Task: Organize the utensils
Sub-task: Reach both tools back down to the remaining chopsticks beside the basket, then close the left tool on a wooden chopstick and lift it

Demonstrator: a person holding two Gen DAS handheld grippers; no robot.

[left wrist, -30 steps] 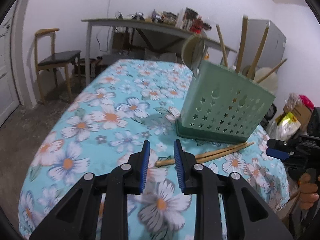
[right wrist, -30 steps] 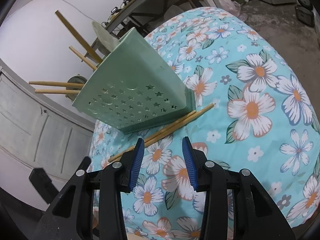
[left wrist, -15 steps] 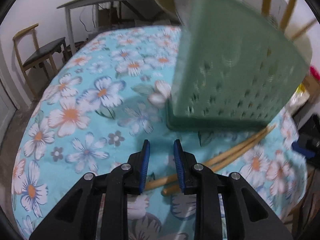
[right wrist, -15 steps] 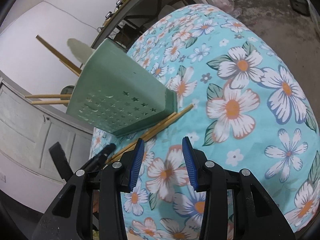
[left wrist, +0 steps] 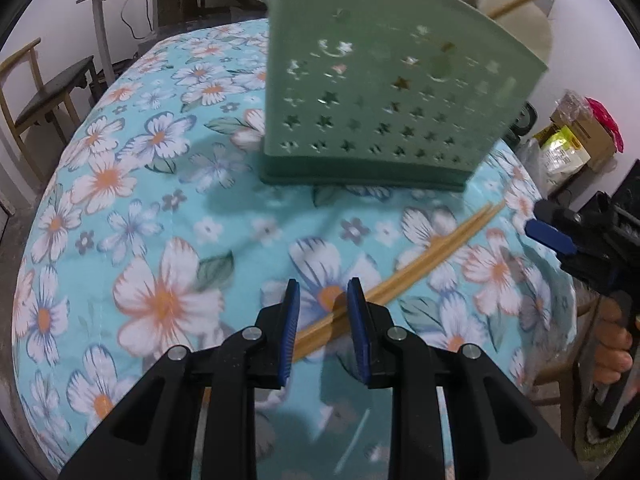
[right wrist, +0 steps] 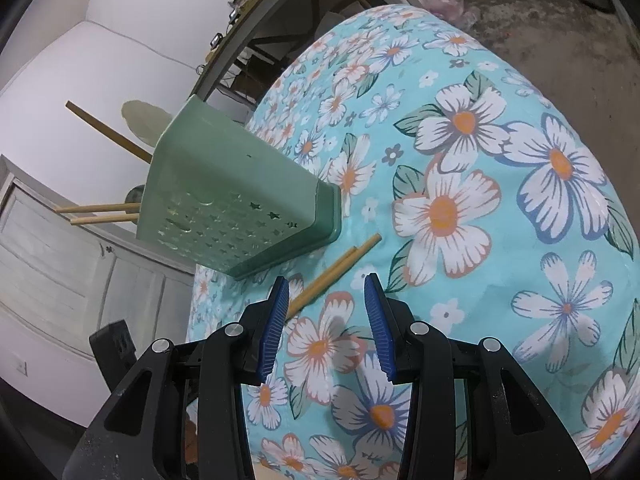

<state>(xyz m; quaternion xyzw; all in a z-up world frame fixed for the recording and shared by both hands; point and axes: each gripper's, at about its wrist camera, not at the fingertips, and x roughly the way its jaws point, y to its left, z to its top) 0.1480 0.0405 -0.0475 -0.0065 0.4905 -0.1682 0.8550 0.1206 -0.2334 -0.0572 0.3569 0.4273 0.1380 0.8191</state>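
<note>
The left gripper (left wrist: 323, 303) stands open astride the chopsticks (left wrist: 404, 276) lying on the floral tablecloth (left wrist: 120, 184) beside the green utensil holder (left wrist: 384, 96), right gripper (right wrist: 326, 312) open and empty nearby; best closed low and square across both sticks.

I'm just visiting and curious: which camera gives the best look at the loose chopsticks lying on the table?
The left wrist view. There the chopsticks show almost whole, from under the left claw toward the green holder. The right wrist view shows only one end of them, the rest hidden behind the right claw.
</note>
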